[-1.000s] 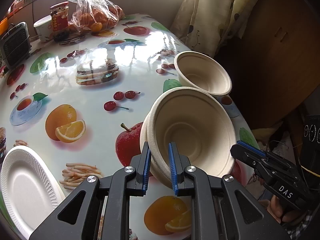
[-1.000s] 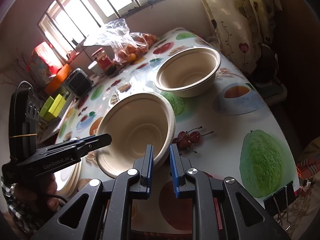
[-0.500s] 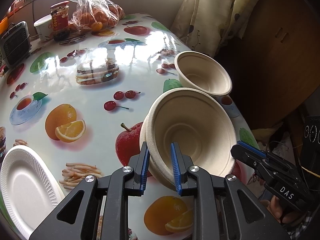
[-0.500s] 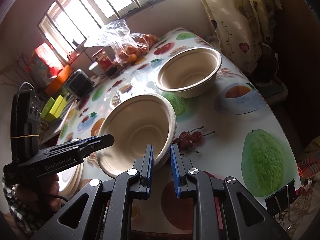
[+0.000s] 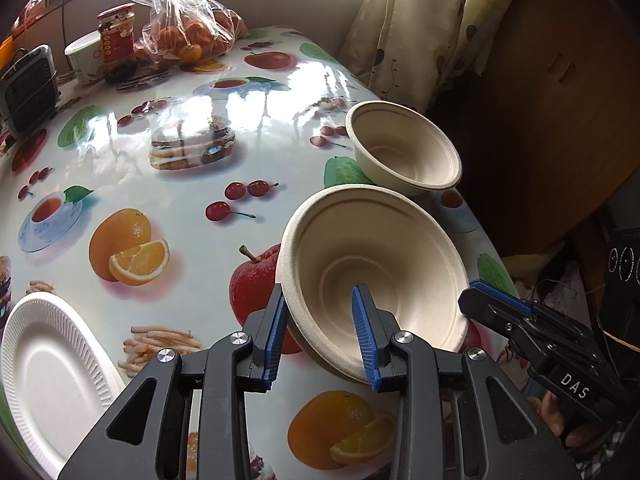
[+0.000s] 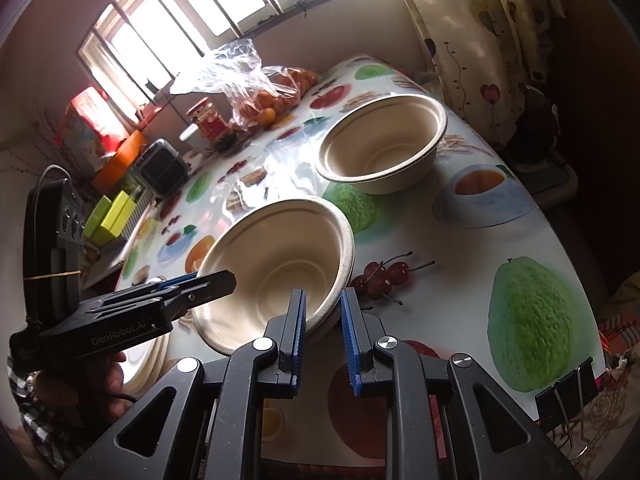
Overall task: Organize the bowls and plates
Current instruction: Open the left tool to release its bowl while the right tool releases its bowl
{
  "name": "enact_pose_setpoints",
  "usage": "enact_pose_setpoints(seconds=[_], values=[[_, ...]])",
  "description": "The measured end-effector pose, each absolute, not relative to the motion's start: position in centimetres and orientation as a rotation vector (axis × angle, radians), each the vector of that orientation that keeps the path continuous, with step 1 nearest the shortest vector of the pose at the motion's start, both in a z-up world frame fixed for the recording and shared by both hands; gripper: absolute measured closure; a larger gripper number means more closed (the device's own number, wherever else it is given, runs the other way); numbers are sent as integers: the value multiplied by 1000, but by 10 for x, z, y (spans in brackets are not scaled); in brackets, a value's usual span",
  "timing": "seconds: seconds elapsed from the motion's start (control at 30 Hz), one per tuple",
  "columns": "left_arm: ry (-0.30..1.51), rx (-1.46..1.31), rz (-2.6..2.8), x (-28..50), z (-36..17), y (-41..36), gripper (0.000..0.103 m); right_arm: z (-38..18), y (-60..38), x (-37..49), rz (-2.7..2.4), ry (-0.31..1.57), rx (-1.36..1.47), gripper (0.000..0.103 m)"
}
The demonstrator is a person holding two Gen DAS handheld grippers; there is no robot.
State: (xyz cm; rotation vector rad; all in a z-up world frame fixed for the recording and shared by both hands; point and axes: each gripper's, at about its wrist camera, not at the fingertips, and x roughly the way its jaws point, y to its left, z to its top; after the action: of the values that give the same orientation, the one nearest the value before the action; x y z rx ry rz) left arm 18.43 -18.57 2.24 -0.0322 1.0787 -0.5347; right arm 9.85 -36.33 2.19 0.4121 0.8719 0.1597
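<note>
Fruit-print tablecloth [image 5: 168,152] by a sunny barred window [image 6: 192,12]. Left gripper [image 5: 322,332] is opening, bowl [image 5: 376,264] rim between its jaws. Right gripper [image 6: 322,332] pinches that bowl's other side.

The two bowls [image 5: 376,264] [image 5: 404,152] look like matt, slightly rough moulded paper pulp. The tablecloth [image 5: 168,152] is glossy, smooth plastic; at lower left, the white plate [image 5: 48,376] looks foam, ribbed at its rim.
</note>
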Motion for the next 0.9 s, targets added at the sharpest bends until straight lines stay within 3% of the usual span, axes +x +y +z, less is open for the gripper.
enact_pose_setpoints(seconds=[0.33,0.9], values=[[1071,-33,-542,184,23,-187,63,22,-364,99,160,874,414,84],[1061,-29,-535,185,25,-184,57,22,-364,98,149,864,417,64]])
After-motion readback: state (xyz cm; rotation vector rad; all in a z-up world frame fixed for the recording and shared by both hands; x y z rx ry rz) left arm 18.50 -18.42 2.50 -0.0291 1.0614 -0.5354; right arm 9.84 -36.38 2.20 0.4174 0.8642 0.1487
